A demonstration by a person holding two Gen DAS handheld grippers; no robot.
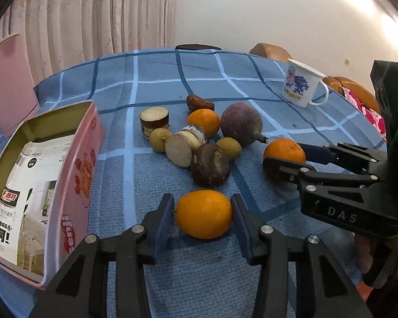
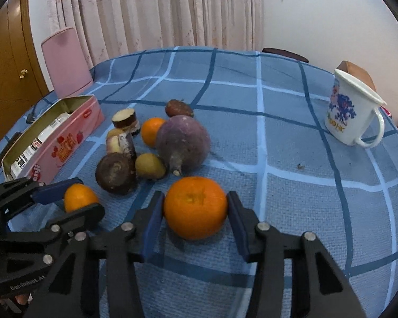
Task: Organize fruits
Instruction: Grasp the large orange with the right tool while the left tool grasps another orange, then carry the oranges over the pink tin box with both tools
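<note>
- Left wrist view: the left gripper (image 1: 203,217) has its 2 blue pads on either side of a smooth orange (image 1: 203,214) resting on the cloth. The left pad looks to touch the skin; the right pad sits just beside it, so whether it is truly clamped I cannot tell.
- Right wrist view: the right gripper (image 2: 195,209) frames a dimpled mandarin (image 2: 195,207) the same way, pads at its 2 flanks and the fruit on the cloth. Contact looks close on both sides, but a firm grip is not shown.
- Both fruits sit deep between the fingers, centred, which suits a level side pinch on round things that would roll from an off-centre squeeze.
- Just beyond, the remaining pile (image 1: 199,137) clusters mid-table: a third orange, a large purple round fruit (image 2: 183,139), brown pieces and small tan fruits, touching one another.
- Far left lies the open pink tin (image 1: 74,175), lined with printed paper, probably the destination; it holds no fruit yet.
- Far right stands a white mug (image 2: 350,114), well apart, on the blue checked tablecloth (image 2: 278,159).
</note>
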